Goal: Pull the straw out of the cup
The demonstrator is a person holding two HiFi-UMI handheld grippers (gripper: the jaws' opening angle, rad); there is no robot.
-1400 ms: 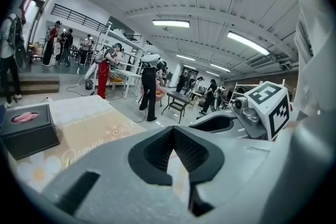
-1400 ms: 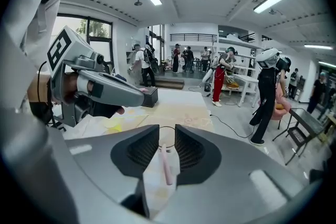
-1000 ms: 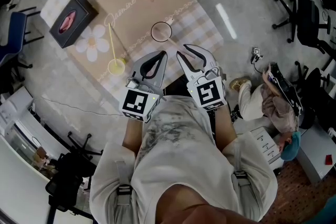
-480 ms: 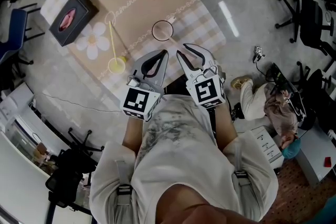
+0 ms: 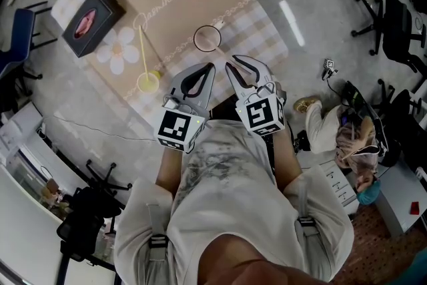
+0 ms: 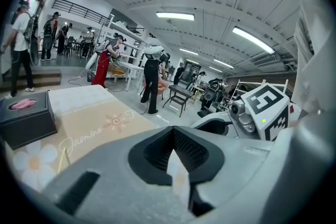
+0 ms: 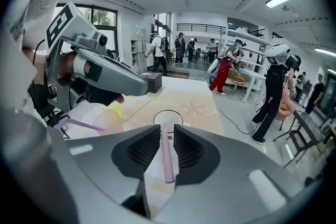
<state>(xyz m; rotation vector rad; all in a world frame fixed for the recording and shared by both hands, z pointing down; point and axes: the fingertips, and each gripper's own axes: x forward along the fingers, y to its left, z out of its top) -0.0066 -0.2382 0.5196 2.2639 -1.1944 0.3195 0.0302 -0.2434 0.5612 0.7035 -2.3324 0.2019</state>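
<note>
Straw (image 7: 165, 160) is running lengthwise from the cup (image 7: 169, 117) toward the camera, lying between the right gripper's (image 7: 167, 132) narrowly parted jaws, which have just been closing.

We look steeply down from overhead onto the tablecloth (image 5: 200, 3); both gripper views skim low and close across it, the right sharing the clear cup (image 5: 206, 39) too.
</note>
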